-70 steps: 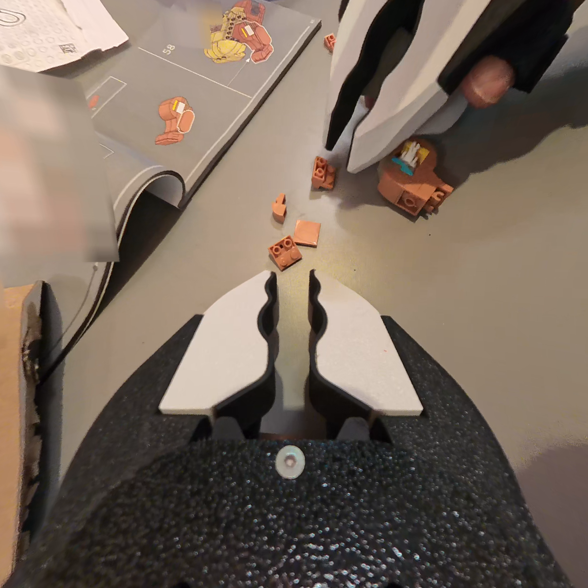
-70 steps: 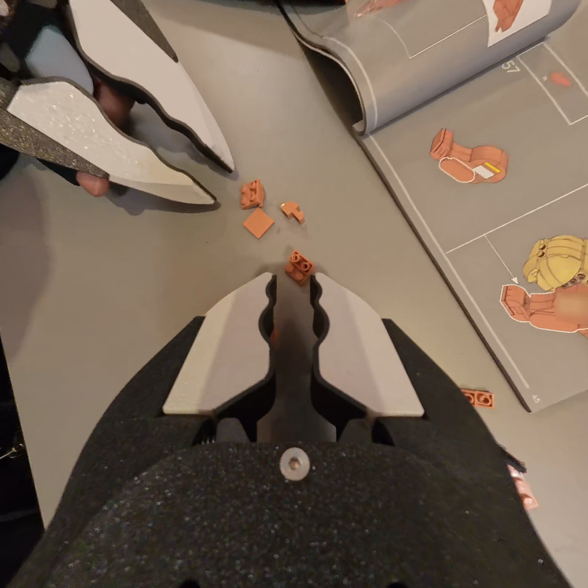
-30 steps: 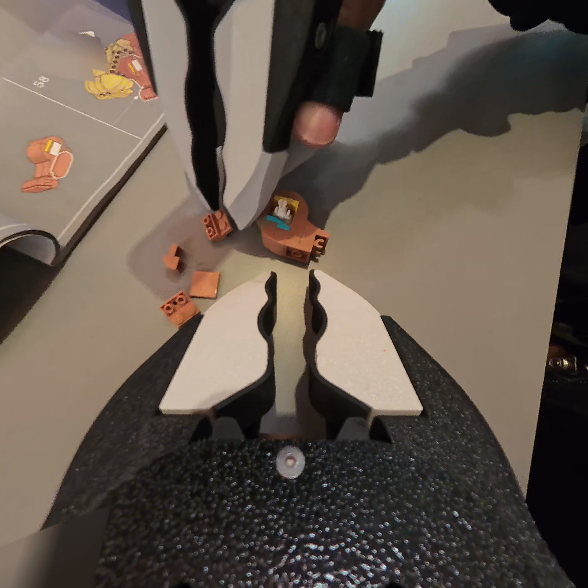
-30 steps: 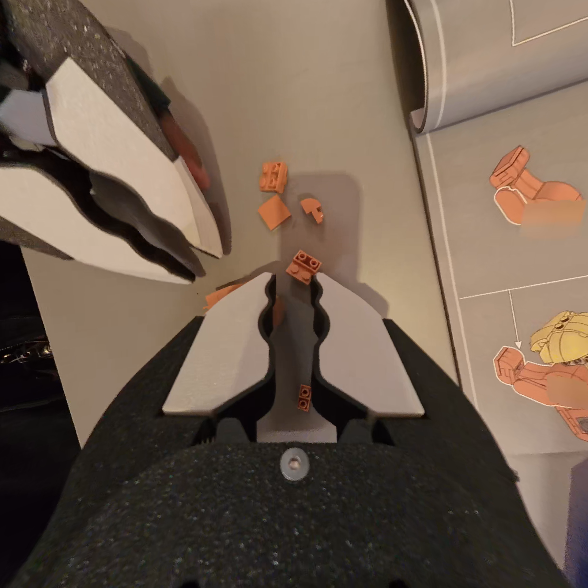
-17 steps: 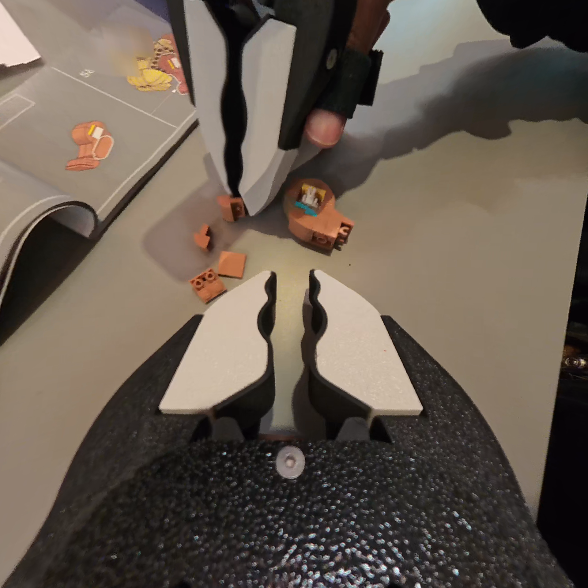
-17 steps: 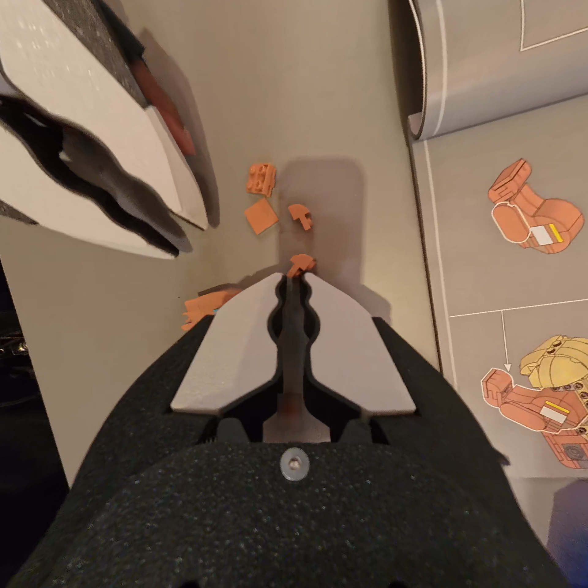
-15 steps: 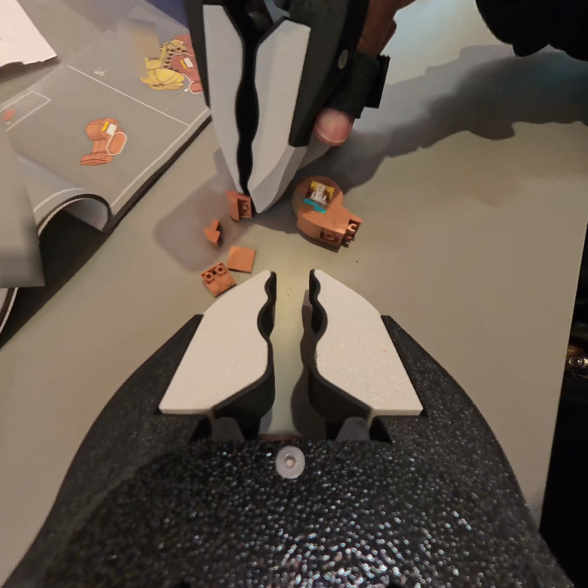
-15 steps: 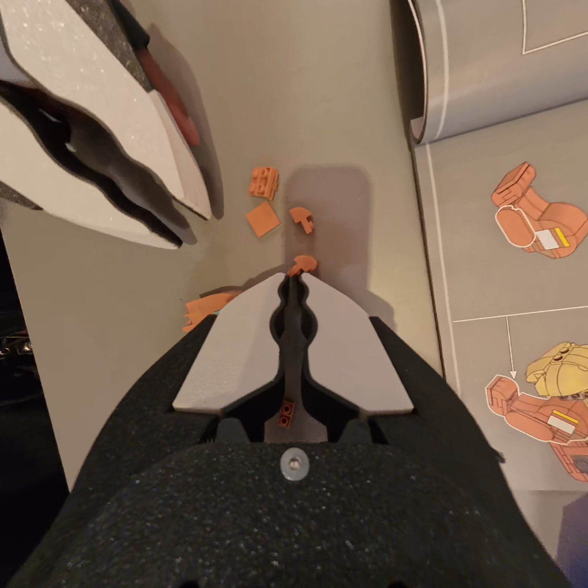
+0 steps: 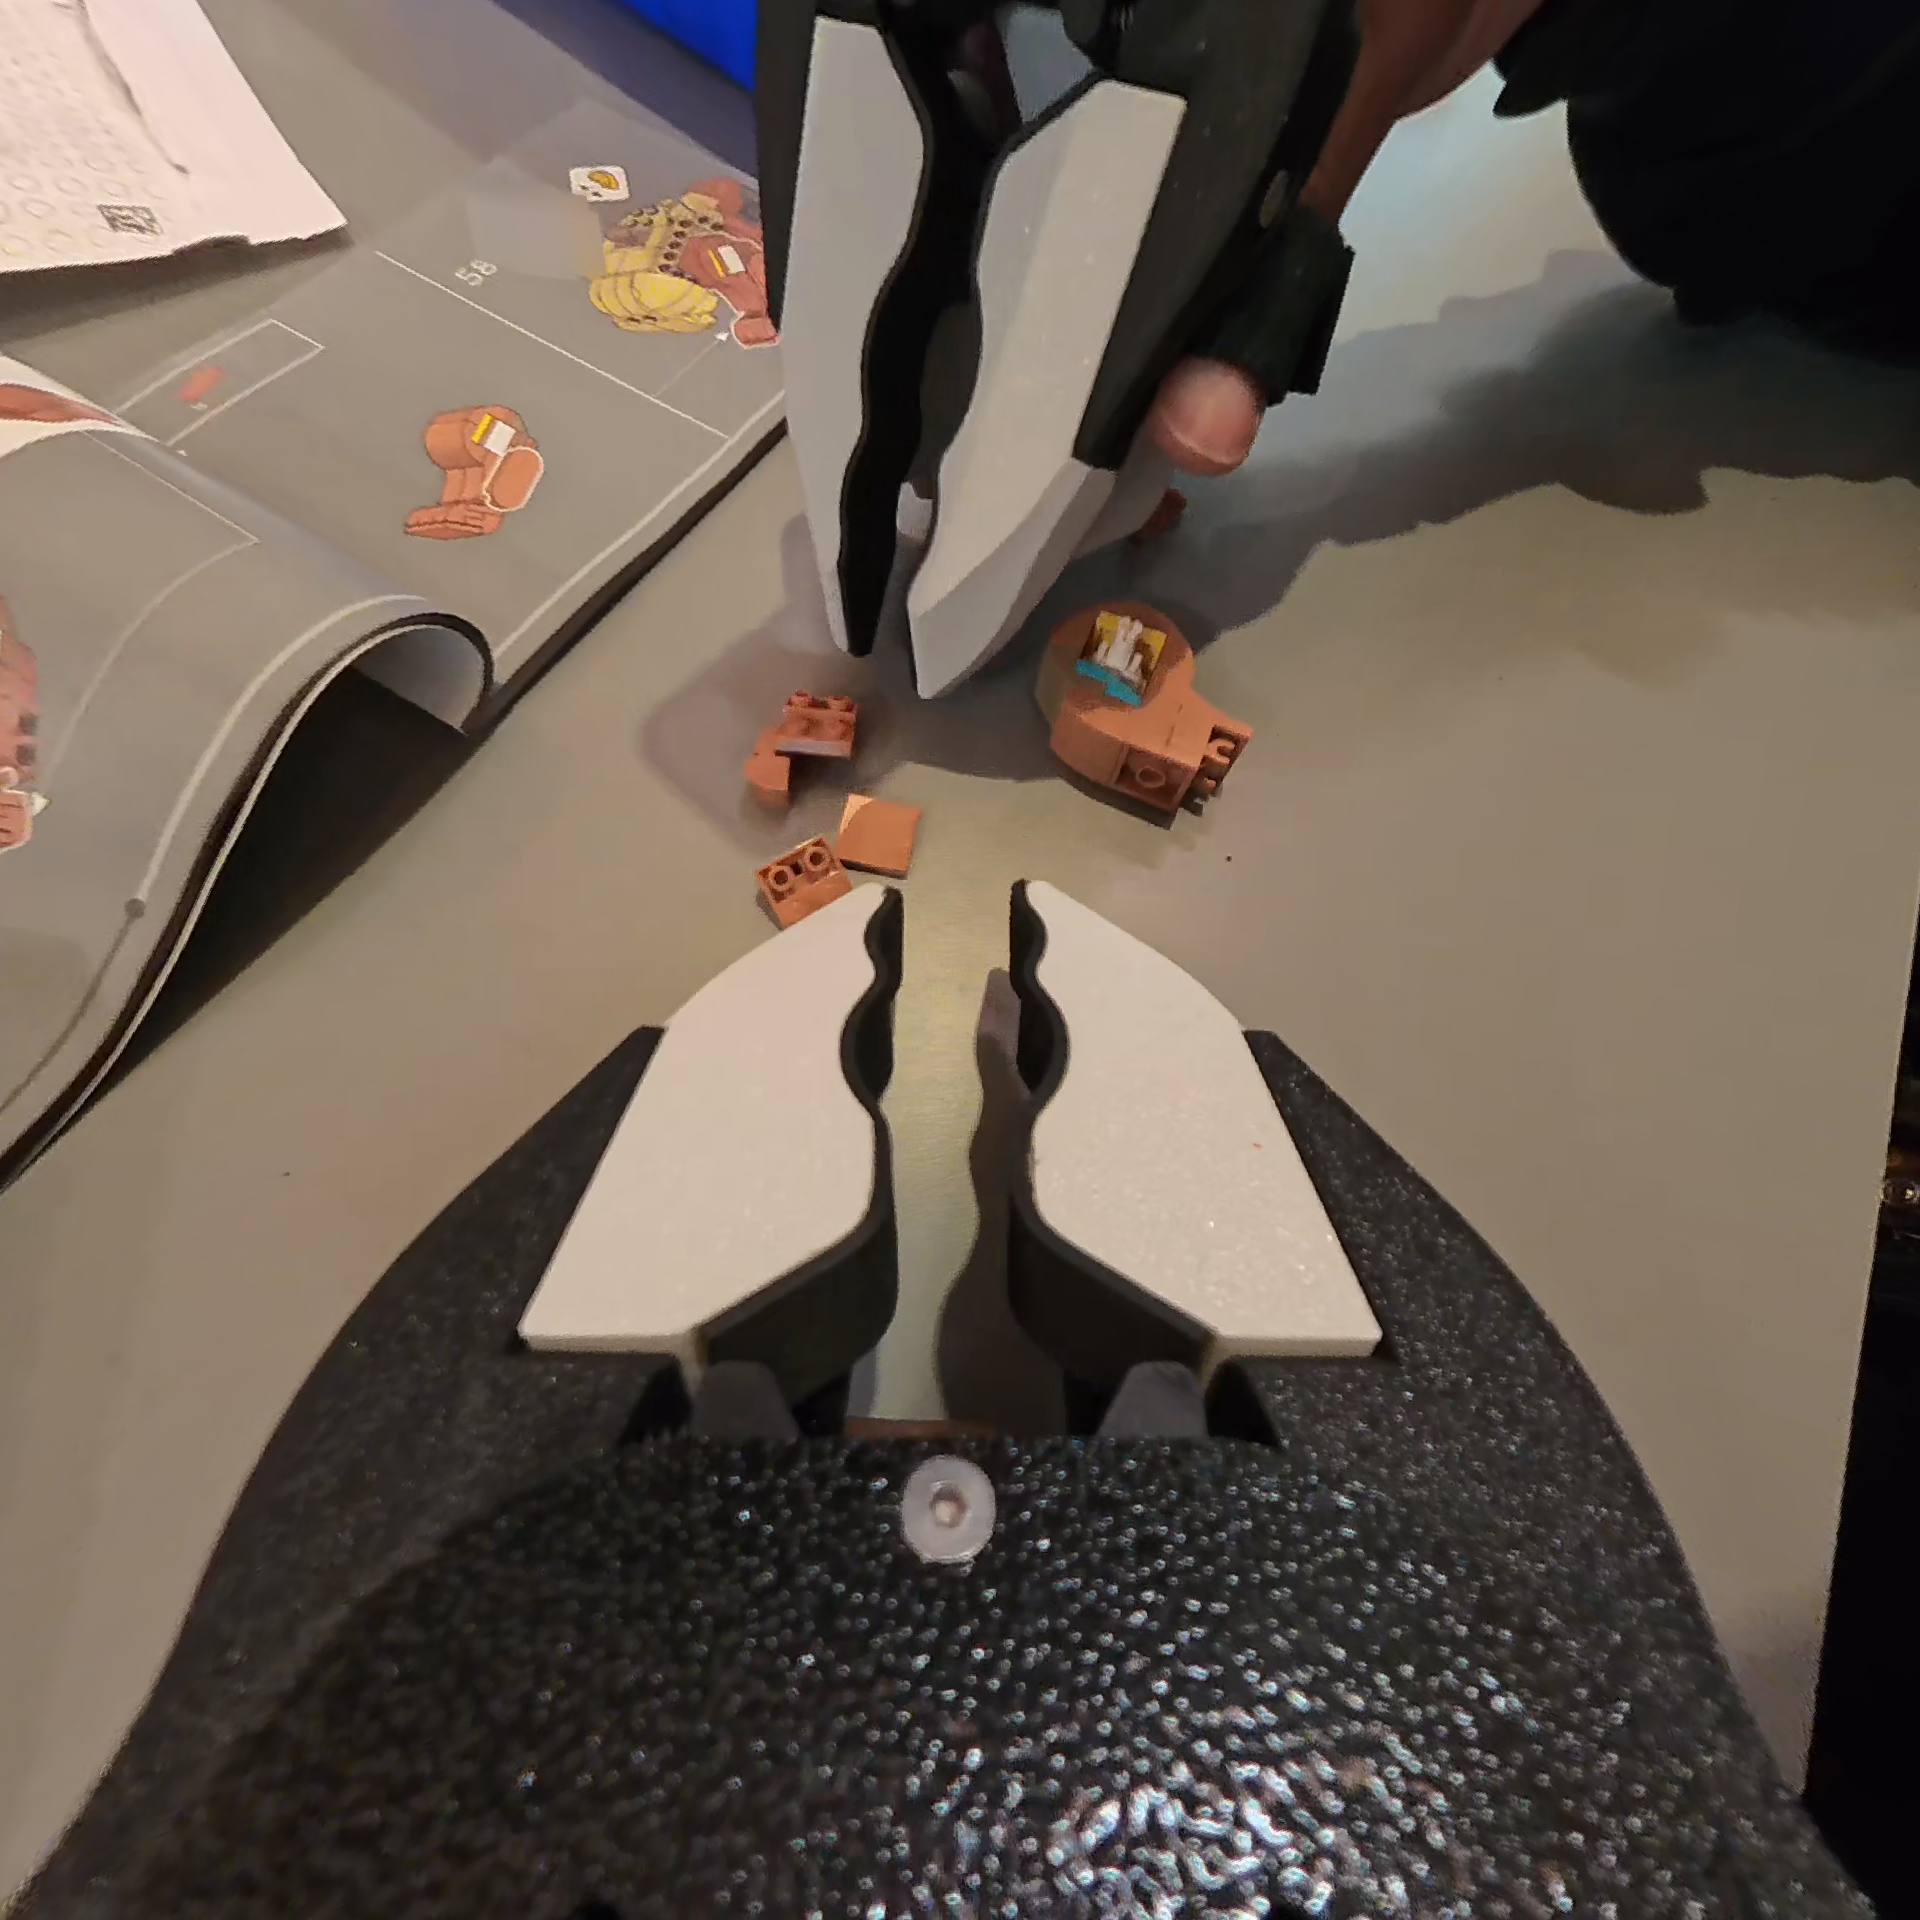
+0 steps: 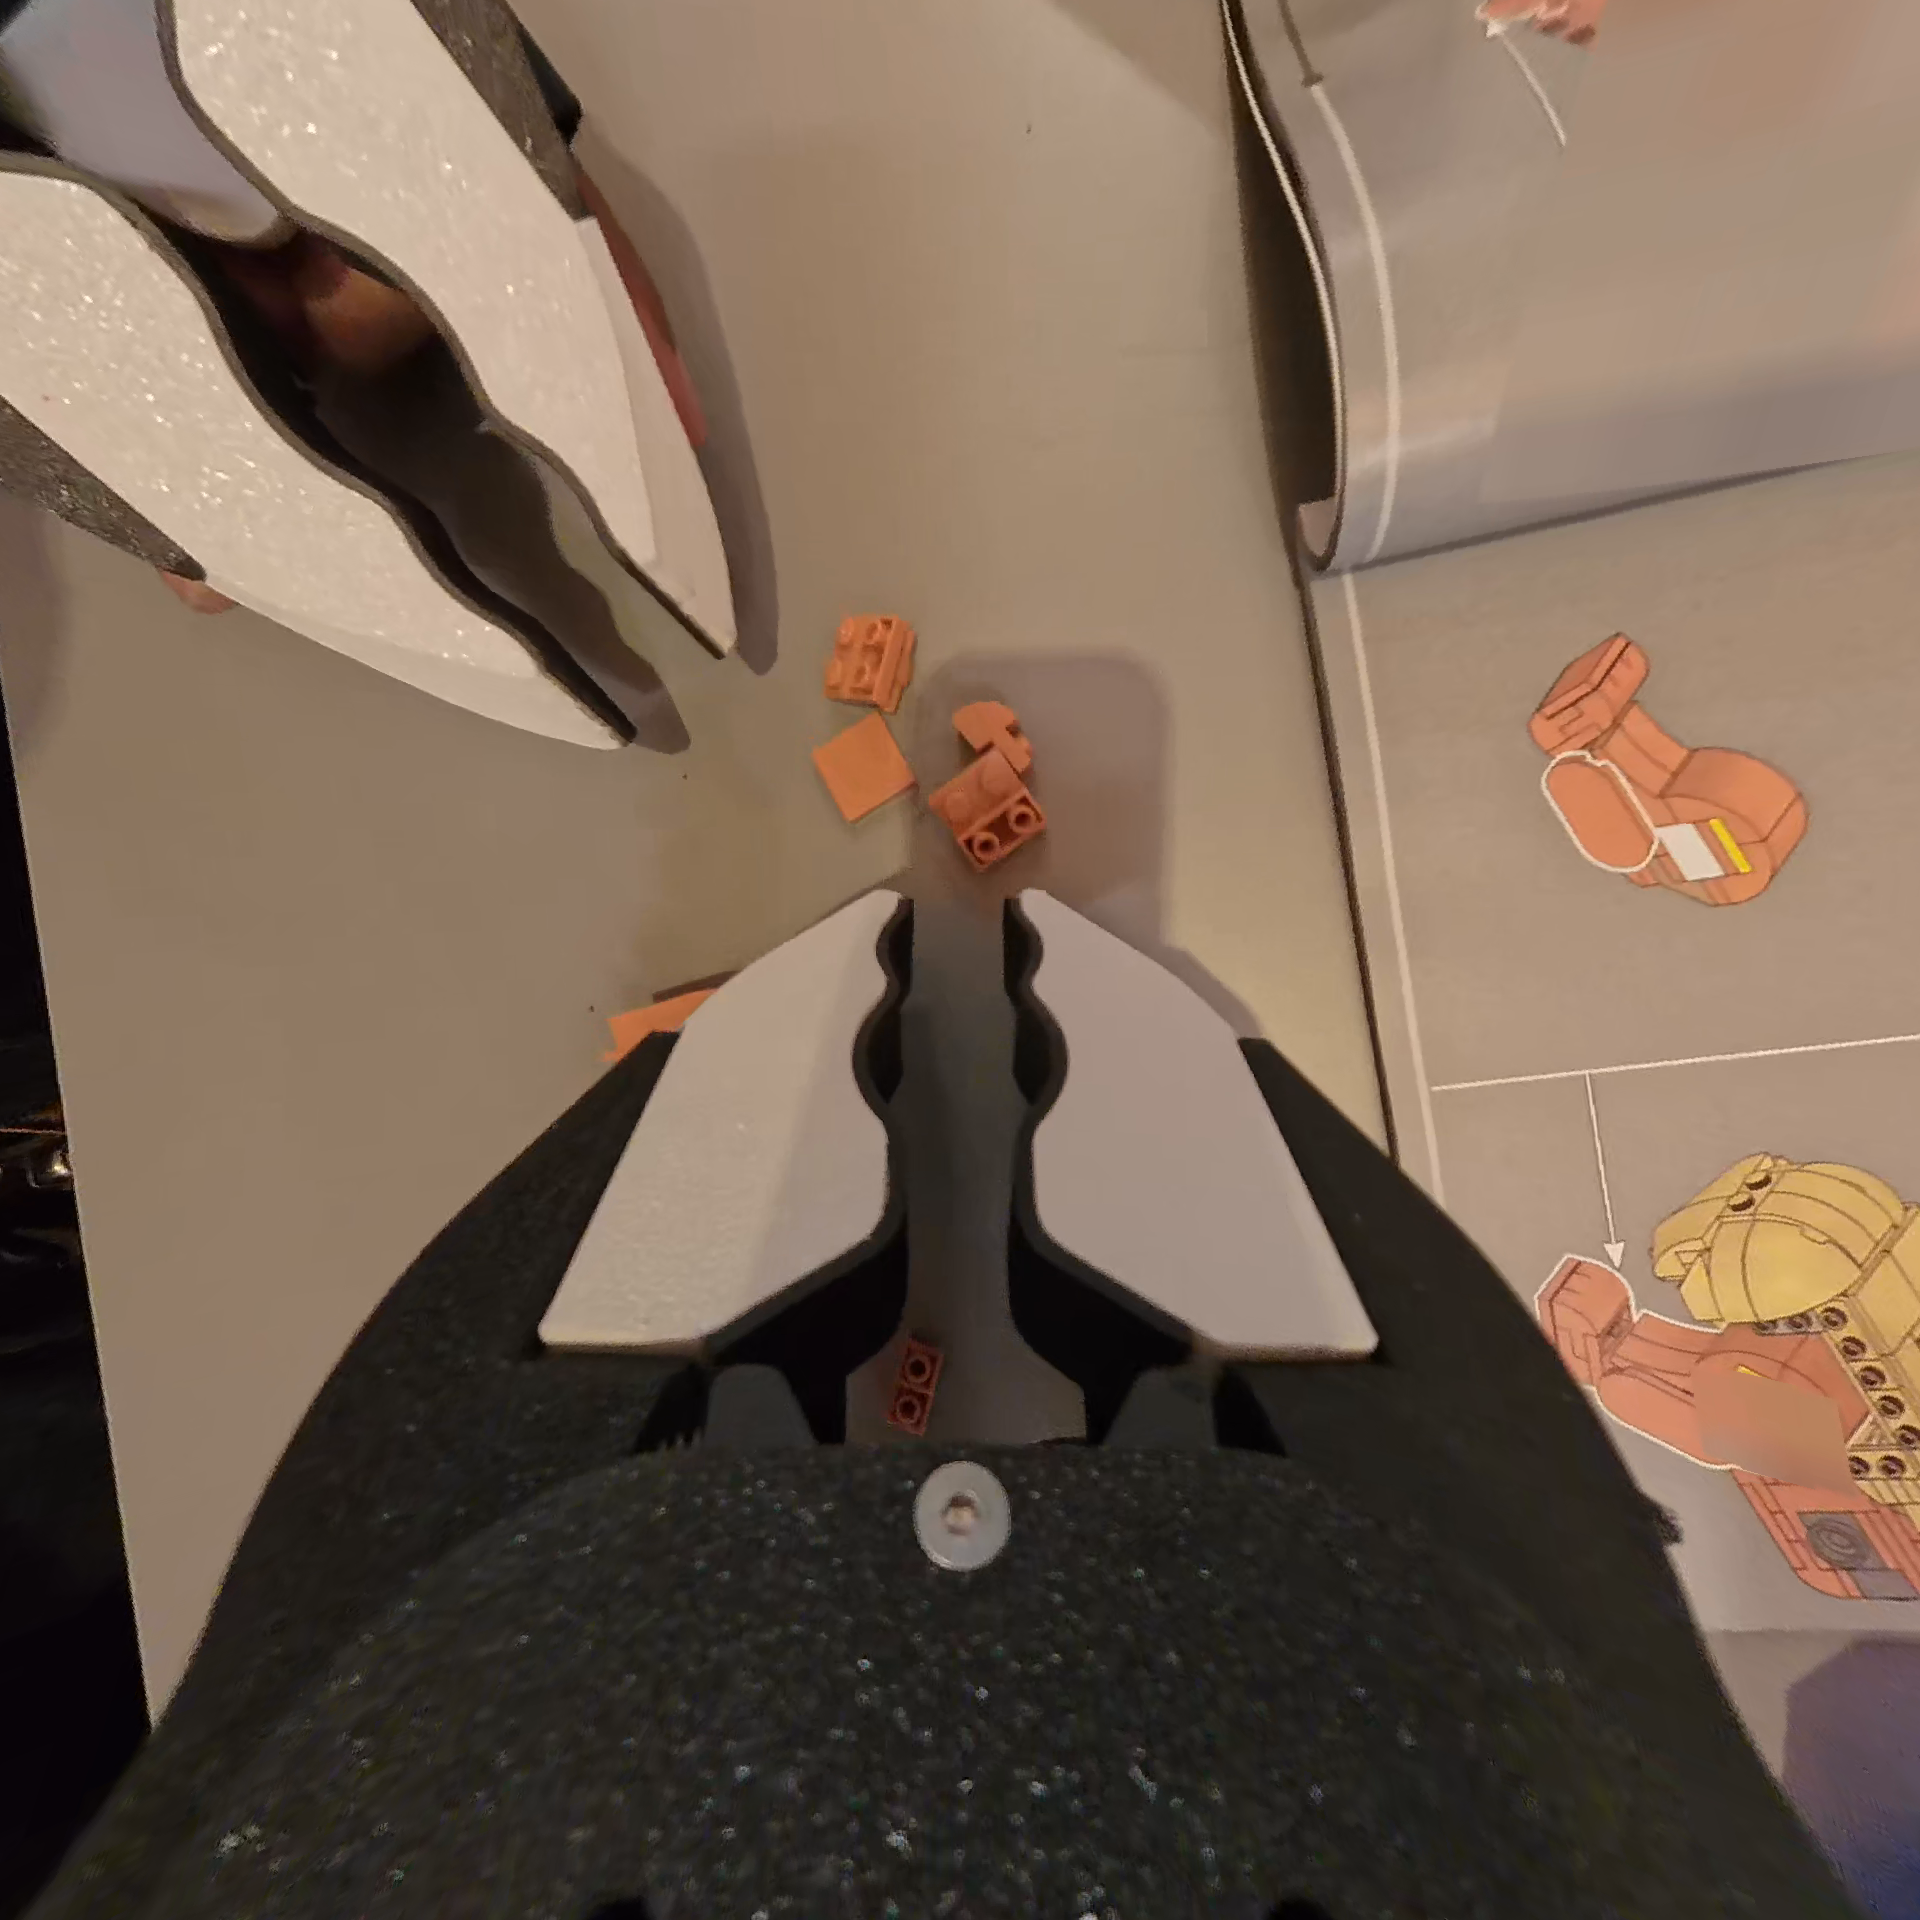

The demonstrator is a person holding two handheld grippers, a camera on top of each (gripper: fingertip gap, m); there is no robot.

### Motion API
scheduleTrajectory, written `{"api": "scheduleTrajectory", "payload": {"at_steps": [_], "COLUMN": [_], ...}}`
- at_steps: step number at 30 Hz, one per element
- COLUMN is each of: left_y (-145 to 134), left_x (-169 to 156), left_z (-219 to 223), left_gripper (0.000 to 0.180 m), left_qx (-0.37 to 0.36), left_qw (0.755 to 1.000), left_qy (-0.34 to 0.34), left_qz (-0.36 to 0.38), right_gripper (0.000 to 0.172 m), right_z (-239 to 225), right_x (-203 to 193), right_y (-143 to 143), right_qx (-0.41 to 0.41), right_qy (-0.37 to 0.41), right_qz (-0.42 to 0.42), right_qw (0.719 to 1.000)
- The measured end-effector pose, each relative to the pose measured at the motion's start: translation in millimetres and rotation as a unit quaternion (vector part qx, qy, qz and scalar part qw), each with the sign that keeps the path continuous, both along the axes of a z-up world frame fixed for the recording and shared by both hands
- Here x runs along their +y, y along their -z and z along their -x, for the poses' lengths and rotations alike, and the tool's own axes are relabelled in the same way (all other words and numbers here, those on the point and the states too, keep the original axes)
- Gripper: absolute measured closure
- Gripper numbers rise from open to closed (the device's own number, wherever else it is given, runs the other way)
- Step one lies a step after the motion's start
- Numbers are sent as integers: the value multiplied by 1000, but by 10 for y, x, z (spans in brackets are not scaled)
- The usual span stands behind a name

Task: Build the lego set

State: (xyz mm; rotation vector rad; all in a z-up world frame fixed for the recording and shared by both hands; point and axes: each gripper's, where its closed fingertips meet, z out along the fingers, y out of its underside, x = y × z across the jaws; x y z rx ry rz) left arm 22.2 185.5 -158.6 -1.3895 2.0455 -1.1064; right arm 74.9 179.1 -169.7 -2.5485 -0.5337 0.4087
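Note:
My left gripper is open and empty, low over the grey table. A brown slope brick lies just left of its left fingertip, with a flat square tile beside it. My right gripper is open and empty; it also shows in the left wrist view, hovering above the table. A brown two-stud brick lies on the table just ahead of its tips, against a small curved piece. A partly built brown assembly sits to the right of the loose pieces.
An open grey instruction booklet lies left of the pieces, also seen in the right wrist view. A white printed sheet lies behind it. A small two-stud plate lies under my right gripper. The table edge runs close on the right. About 6 cm separates my left fingertips from my right.
My right gripper had shut on the two-stud brick; now it is open and raised, and the brick lies on the table against the curved piece. My left gripper stayed open.

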Motion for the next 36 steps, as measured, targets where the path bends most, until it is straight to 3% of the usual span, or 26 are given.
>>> {"api": "scheduleTrajectory", "payload": {"at_steps": [36], "left_y": [-55], "left_x": [58], "left_z": [19], "left_gripper": [161], "left_qx": [-14], "left_qw": [1000], "left_qy": [-11], "left_qz": [17], "right_gripper": [134], "right_z": [0], "right_x": [85], "right_y": [78], "right_qx": [-35], "right_qy": [-34], "right_qz": [-34], "right_qw": [998]}}
